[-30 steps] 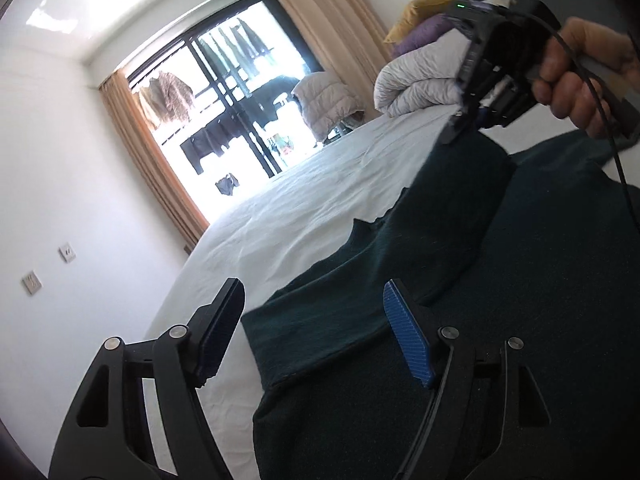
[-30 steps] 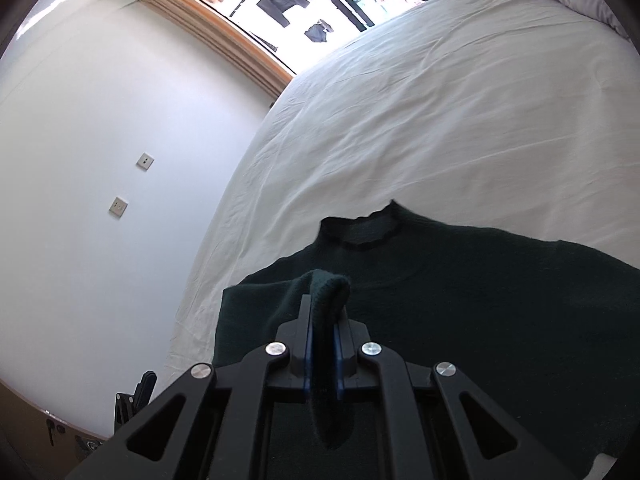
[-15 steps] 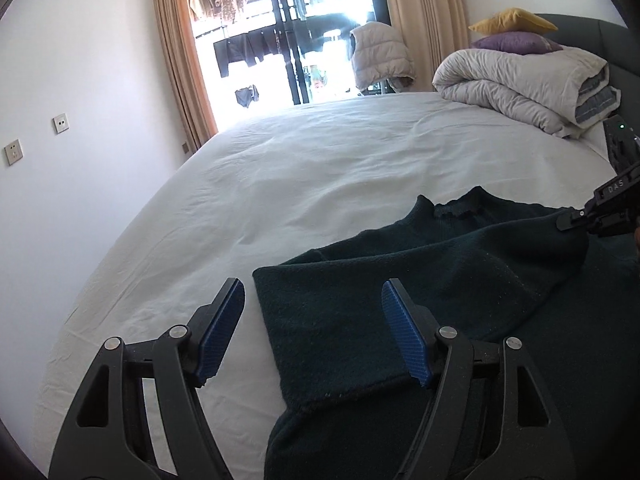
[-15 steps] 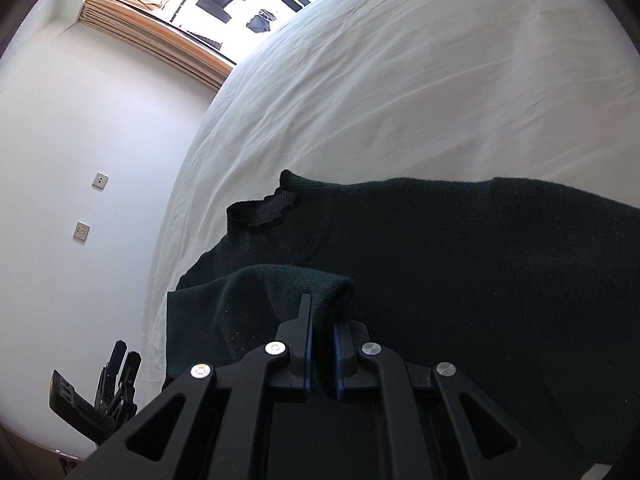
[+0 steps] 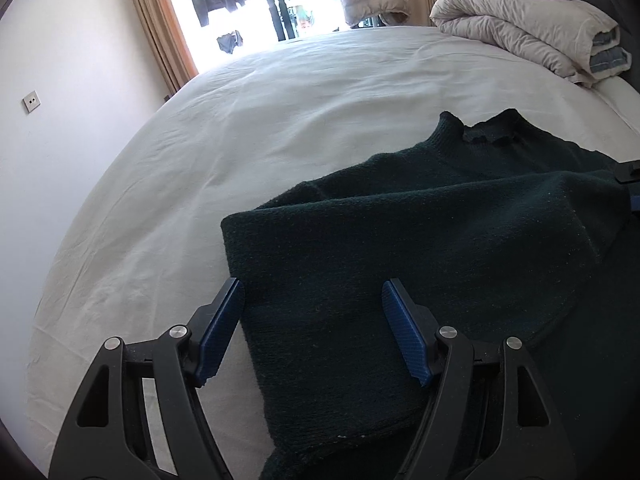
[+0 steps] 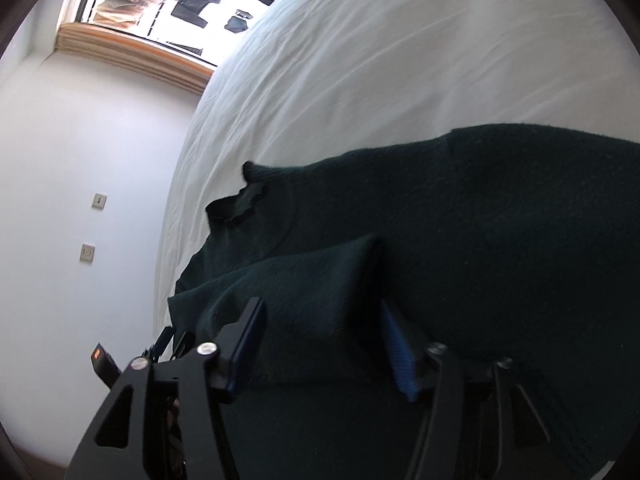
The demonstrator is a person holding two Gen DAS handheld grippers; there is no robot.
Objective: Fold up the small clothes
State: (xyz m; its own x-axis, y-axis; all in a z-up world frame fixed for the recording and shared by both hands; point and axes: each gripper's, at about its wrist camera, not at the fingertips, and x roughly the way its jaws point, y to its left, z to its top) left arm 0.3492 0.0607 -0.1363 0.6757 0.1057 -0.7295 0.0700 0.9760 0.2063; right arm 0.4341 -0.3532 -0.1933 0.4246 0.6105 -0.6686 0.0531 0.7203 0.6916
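Lying on the white bed (image 5: 304, 128) was one dark green knitted sweater (image 5: 460, 240), collar (image 5: 492, 132) toward the far side, one sleeve (image 5: 400, 248) folded across the chest.

Handling, as judged: soft, thick knit, limp, moderately light for its bulk; not fragile and not slippery. It would drape and sag from any single grip point, and a layer could drag its neighbour along by friction. Best holds appeared to be doubled edges: the cuff, the hem, the shoulder seam, or the crease of the folded sleeve, where a pinch would catch a firm ridge of cloth rather than a loose top layer.

Left tongs (image 5: 312, 332): spread wide, blue pads (image 5: 404, 332) well apart, holding nothing. They hovered over the near end of the folded sleeve, one pad above the sleeve's edge next to the bedsheet, the other above the knit. Contact with the cloth could not be told.

Right tongs (image 6: 324, 344): parted, gripping nothing. A raised fold of sleeve (image 6: 304, 300) sat between the two fingers (image 6: 394, 354); the cloth looked slack and unpinched, though it may have brushed the pads.

Also noted: folded pale duvet (image 5: 528, 32) at the head of the bed, curtain (image 5: 160, 24) beside the bright window, wall switch (image 5: 31, 101).
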